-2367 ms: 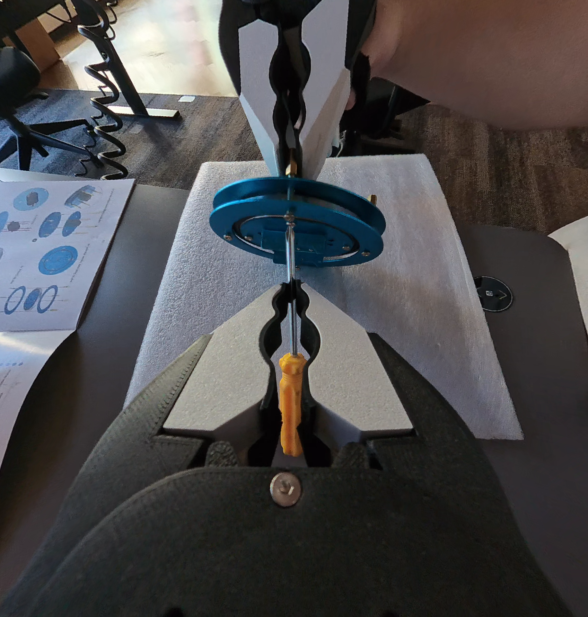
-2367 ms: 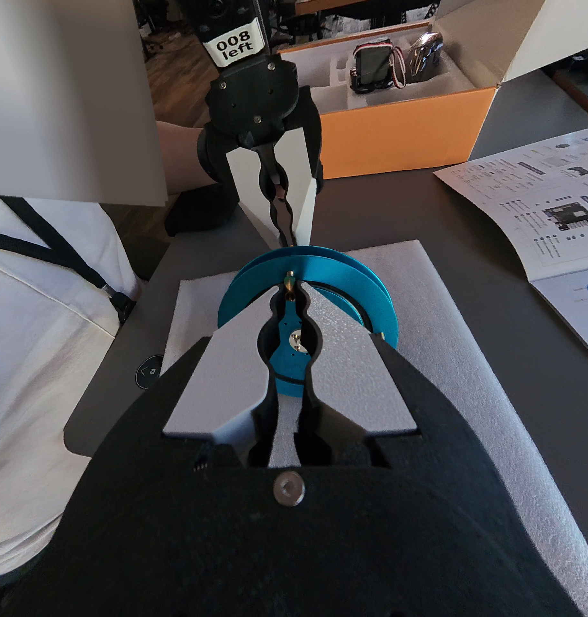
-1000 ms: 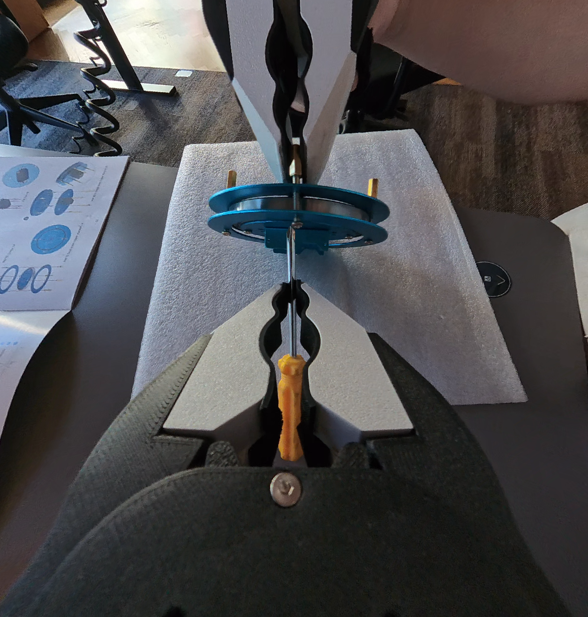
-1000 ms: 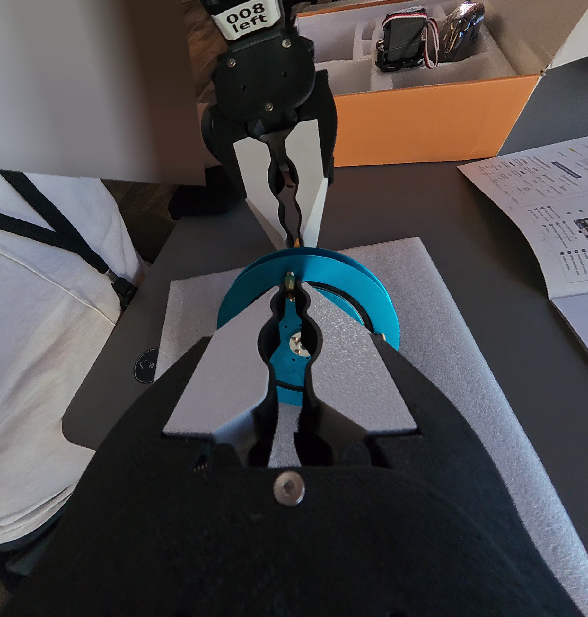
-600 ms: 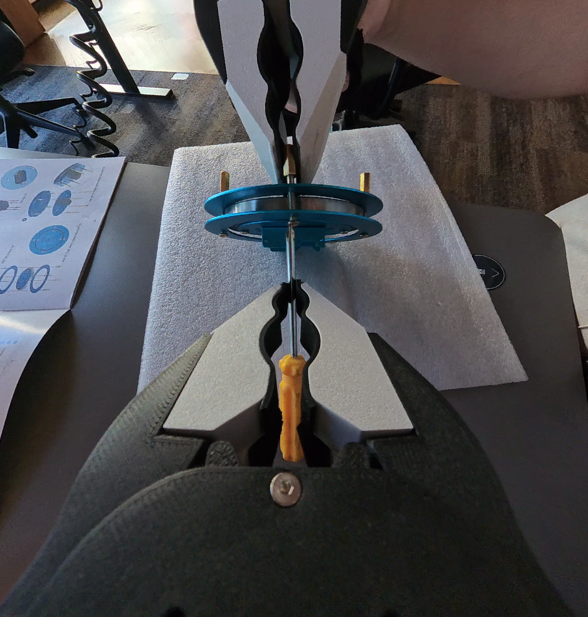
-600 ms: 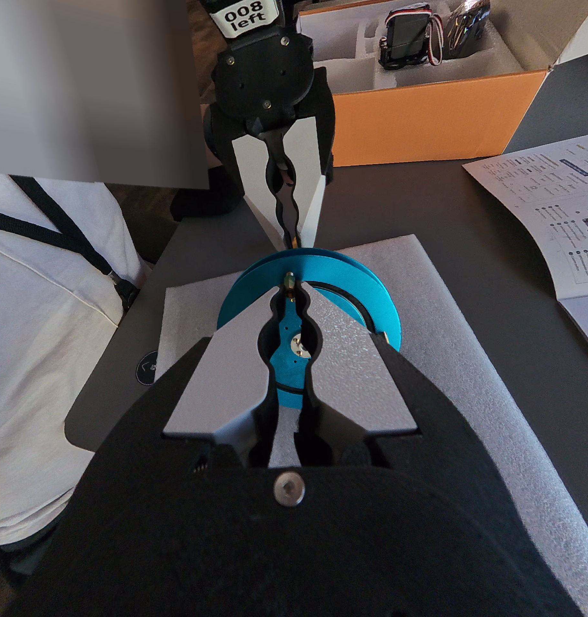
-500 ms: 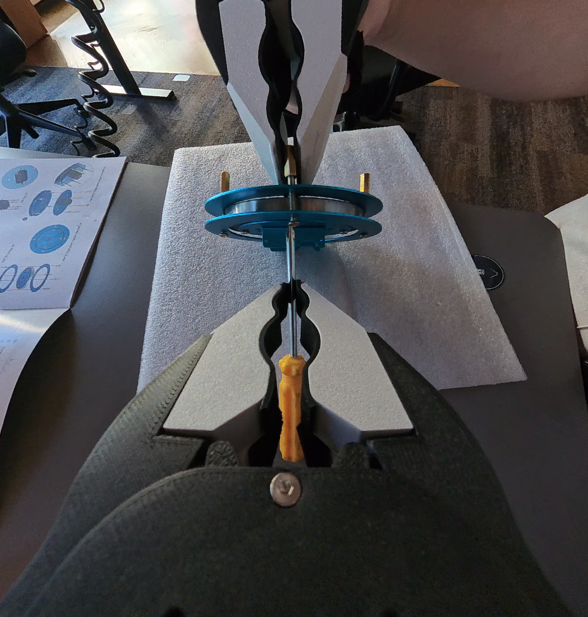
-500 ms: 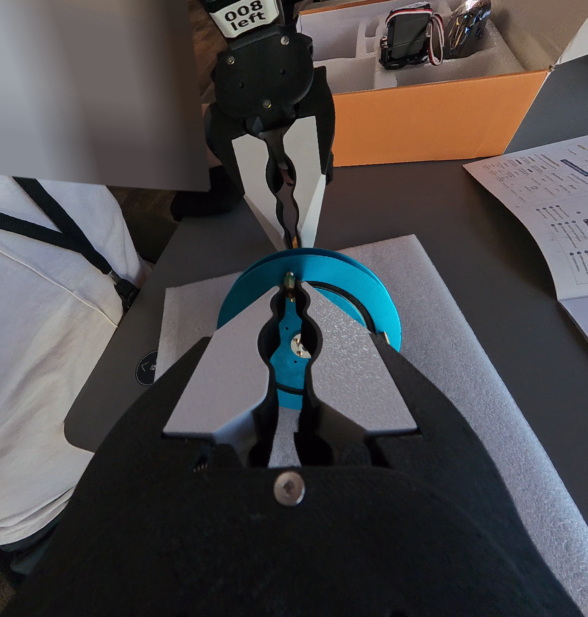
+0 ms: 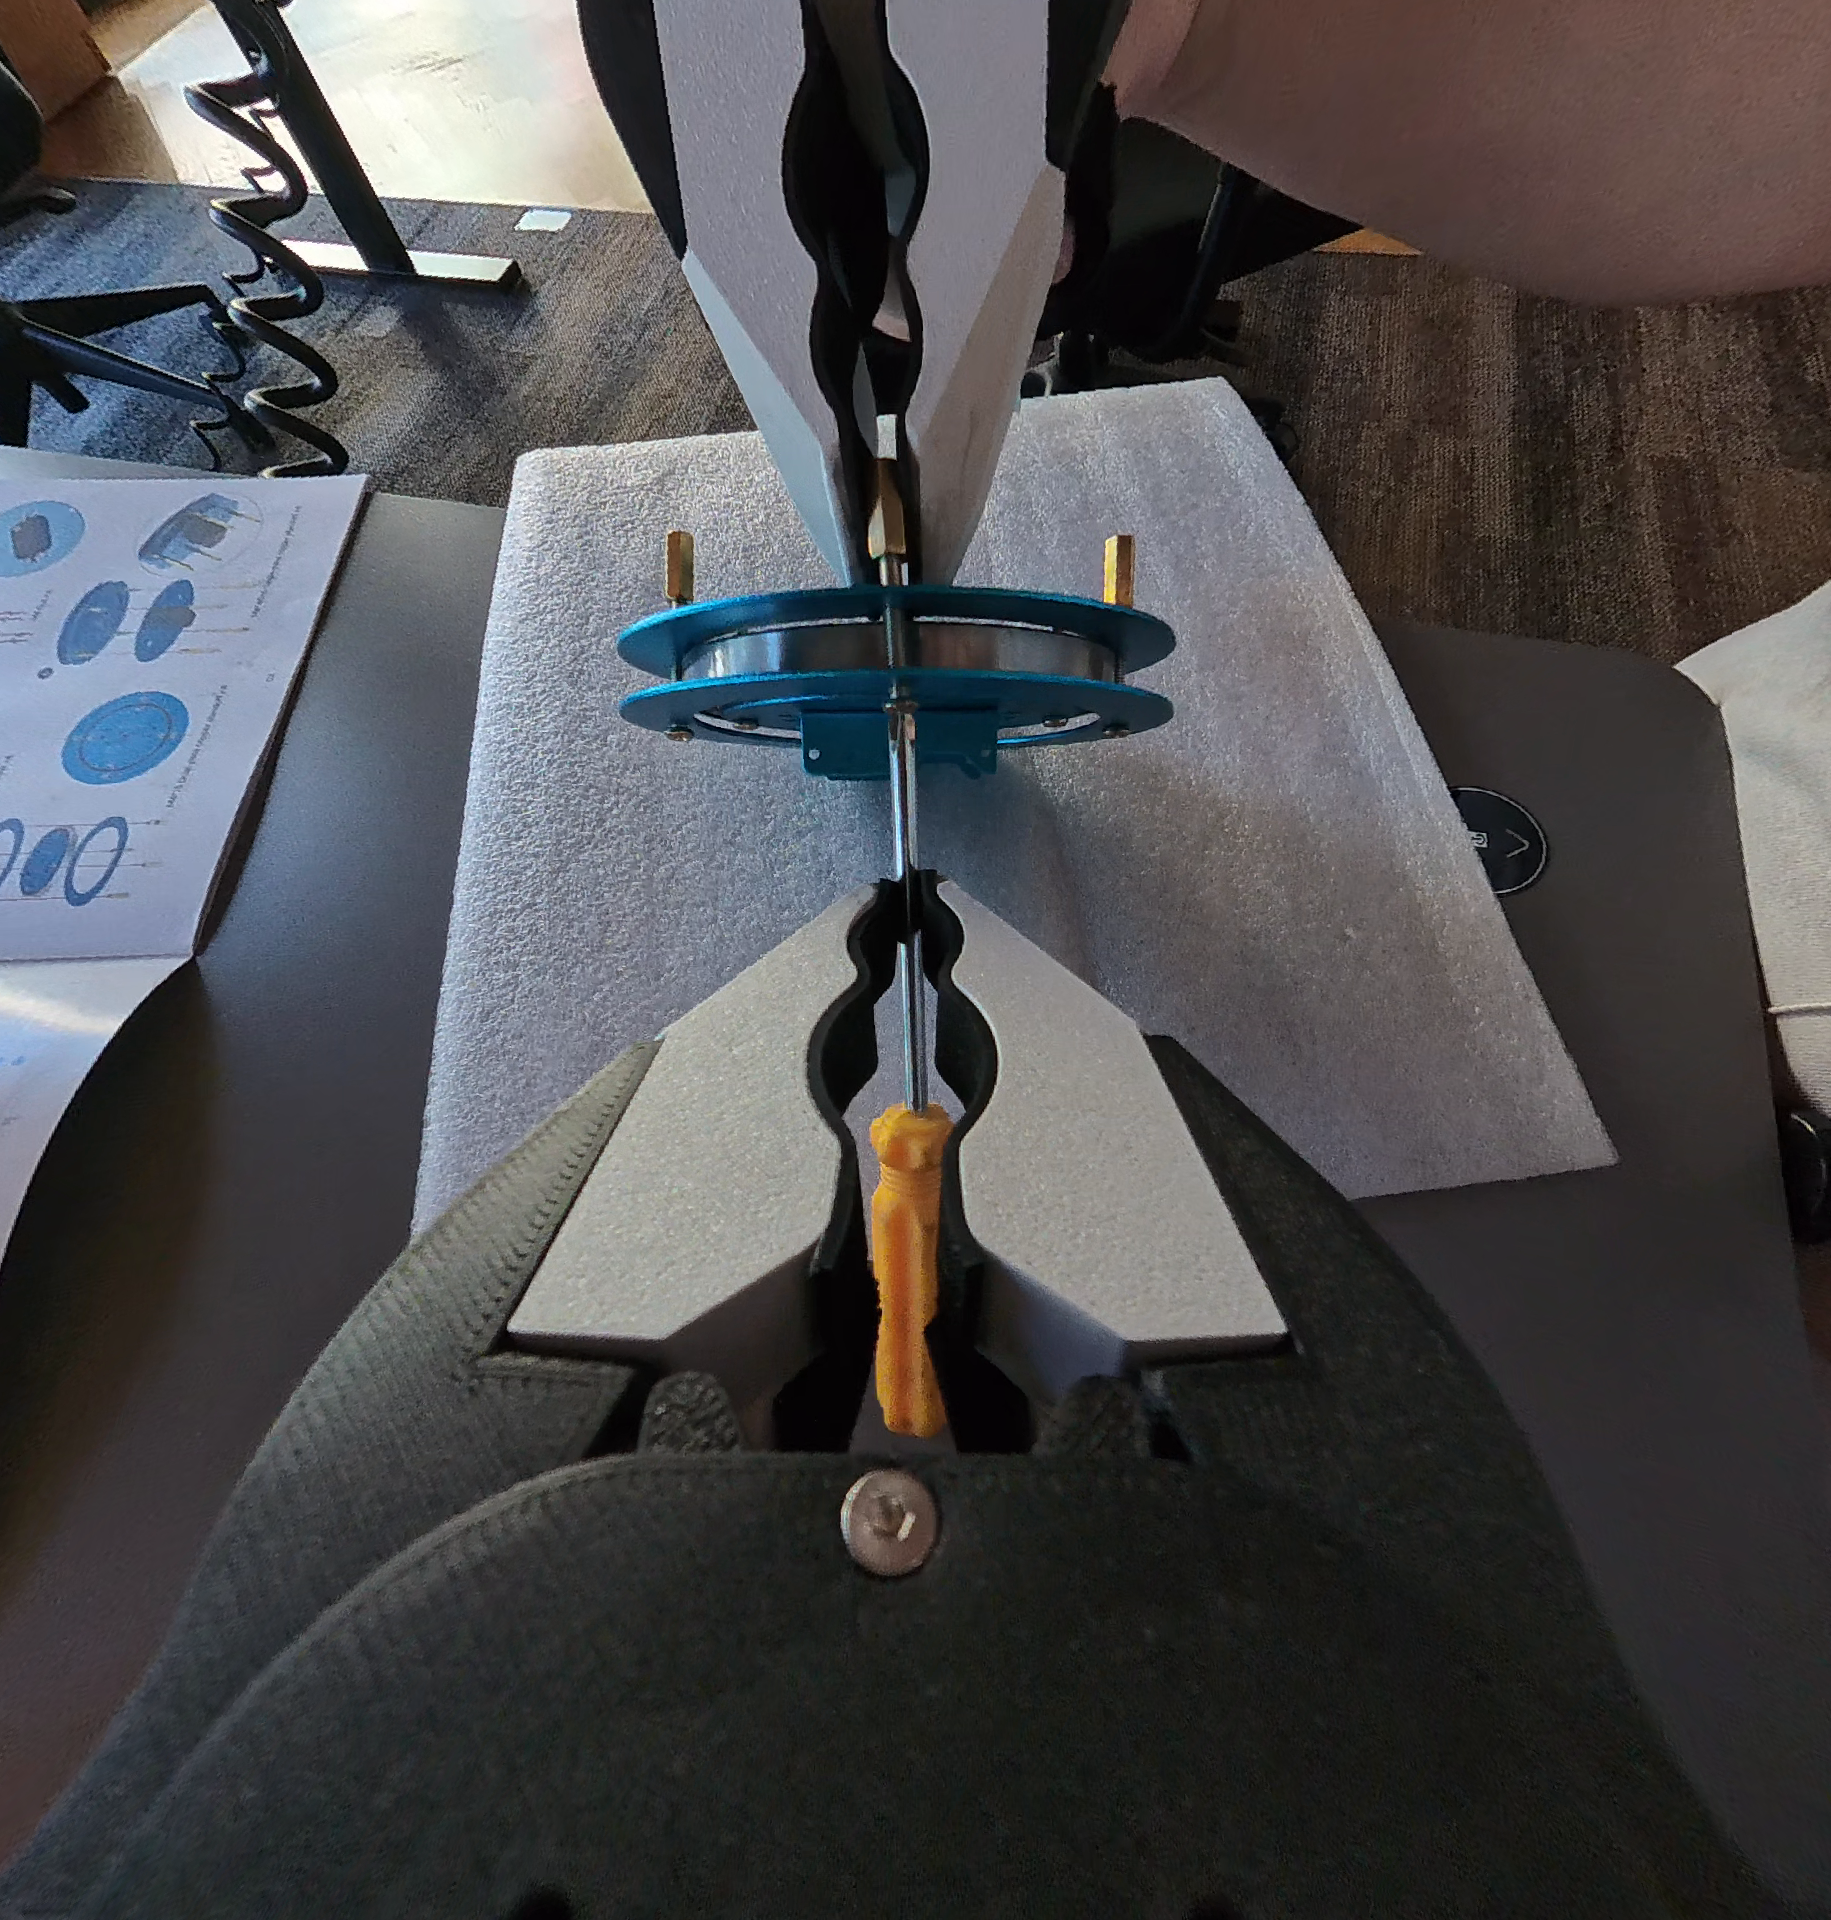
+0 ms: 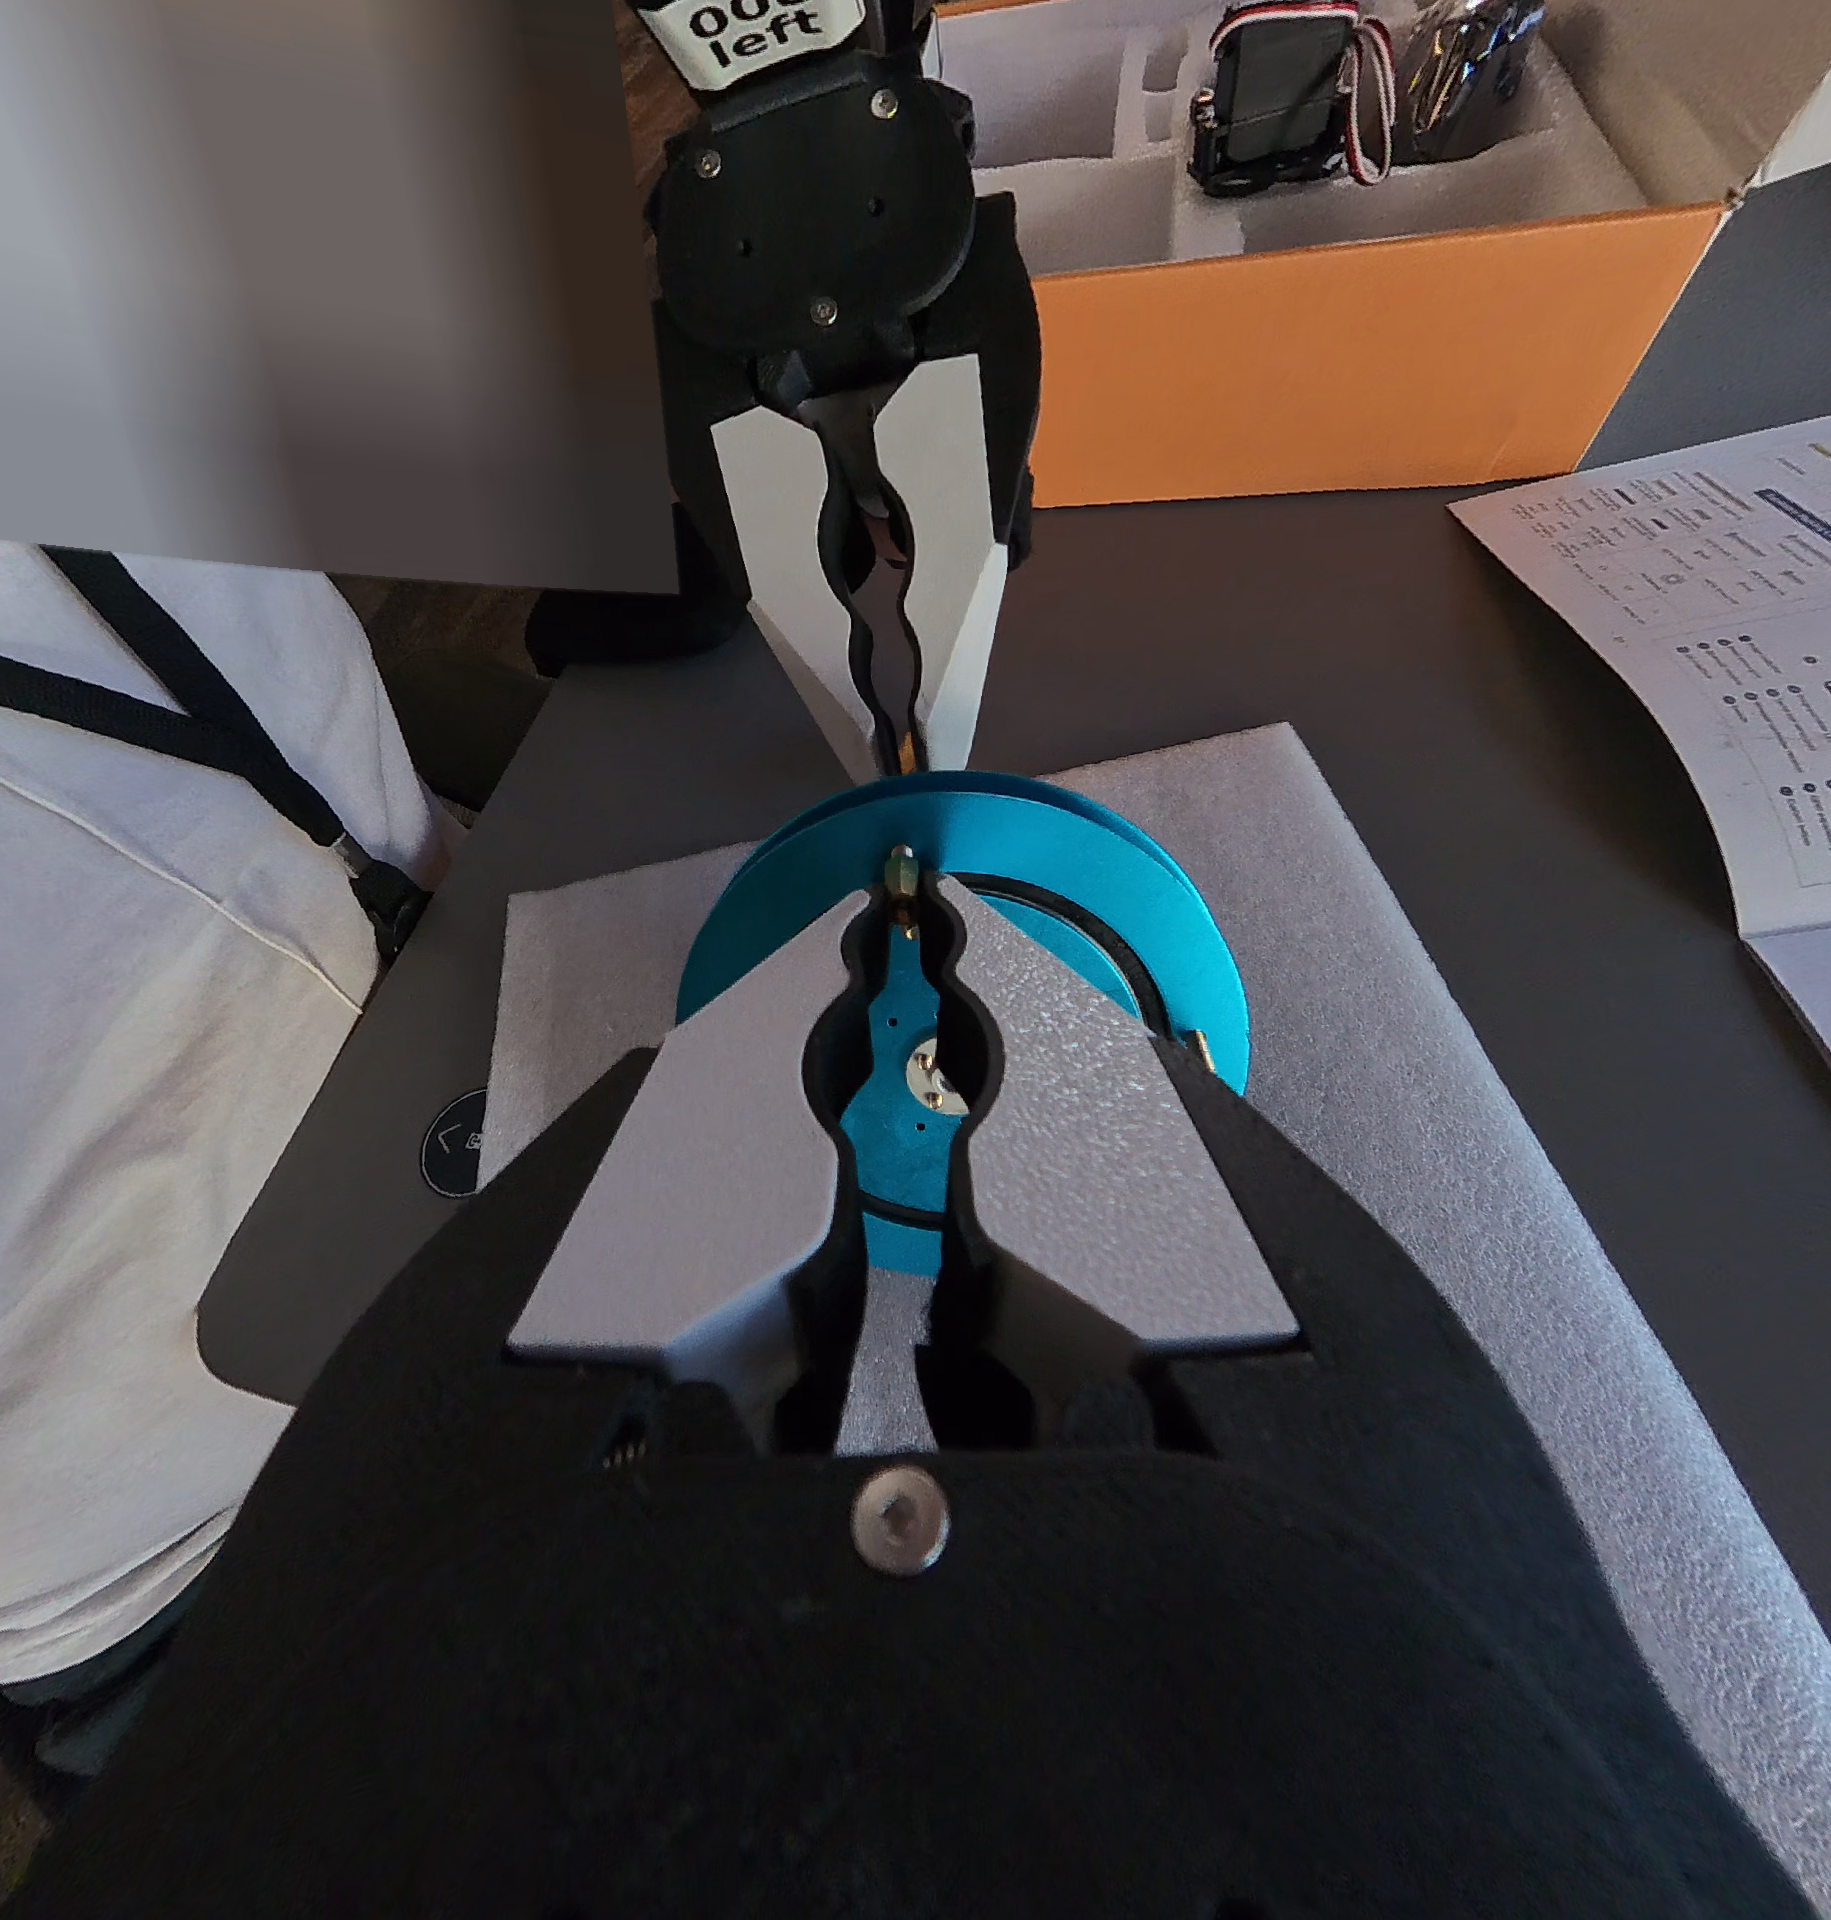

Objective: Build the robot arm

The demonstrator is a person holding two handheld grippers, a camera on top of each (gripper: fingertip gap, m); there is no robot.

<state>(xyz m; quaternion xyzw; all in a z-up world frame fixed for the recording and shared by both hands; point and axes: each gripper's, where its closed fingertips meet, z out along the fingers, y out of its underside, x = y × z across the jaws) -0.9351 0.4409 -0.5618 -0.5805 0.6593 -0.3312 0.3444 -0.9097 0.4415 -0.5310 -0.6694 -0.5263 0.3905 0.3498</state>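
Observation:
A blue two-disc assembly [image 9: 895, 623] with a silver ring between the discs is held edge-on to me over a white foam sheet [image 9: 1254, 831]. My left gripper [image 9: 906, 888] is shut on a screwdriver with an orange handle [image 9: 906, 1268]. Its tip touches the underside of the lower disc. My right gripper [image 9: 887, 566] comes in from the far side, shut on a brass standoff [image 9: 885, 520] on the upper disc. In the right wrist view my right gripper [image 10: 903, 904] pinches that standoff [image 10: 900, 868] against the blue disc [image 10: 1056, 868]. The left gripper [image 10: 895, 764] sits just behind the disc.
Two more brass standoffs [image 9: 1119, 566] stand on the upper disc. An instruction sheet [image 9: 111, 707] lies to the left on the dark table [image 9: 1513, 1455]. An open orange box [image 10: 1306, 353] of parts stands behind, a booklet [image 10: 1742, 665] to the right. A person in a white shirt [image 10: 111, 935] stands close. My right fingertips sit around 5 centimetres from my left ones.
The blue assembly has tipped from showing its underside to lying edge-on to the left view. Both grippers stay shut, with the screwdriver tip on the lower disc.

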